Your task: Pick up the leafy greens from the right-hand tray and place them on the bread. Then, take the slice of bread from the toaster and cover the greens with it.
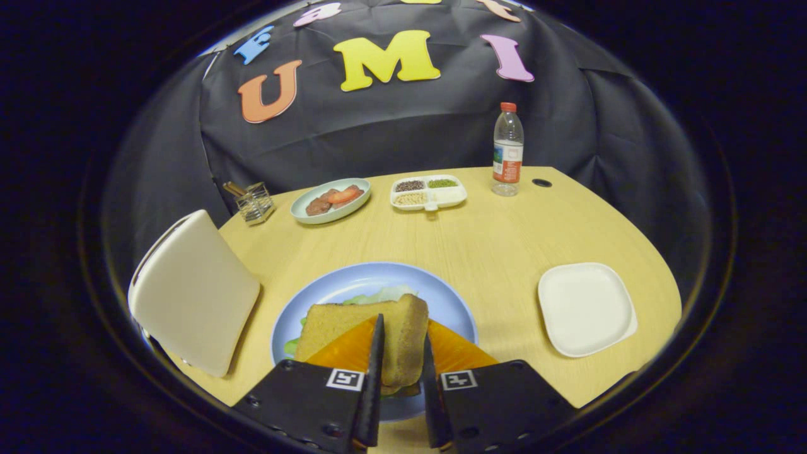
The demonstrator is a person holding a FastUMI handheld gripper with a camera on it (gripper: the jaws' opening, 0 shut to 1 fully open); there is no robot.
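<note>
My gripper (403, 329) is shut on a brown slice of bread (353, 328), which sticks out between the fingers and to their left. The slice lies low over a blue plate (451, 302) just ahead of me. Leafy greens (381, 295) peek out from under the slice at its far edge and at its left corner. A bit of another bread edge (398, 389) shows below the held slice, between the fingers. The white toaster (189, 296) stands to the left of the plate. The white square tray (586, 309) sits to the right of the plate, with nothing on it.
At the back of the wooden table (498, 239) stand a pale green plate of meat and tomato slices (330, 200), a white divided dish of grains (429, 191), a water bottle (507, 151) and a clear holder (251, 202). A cable hole (541, 183) lies beside the bottle.
</note>
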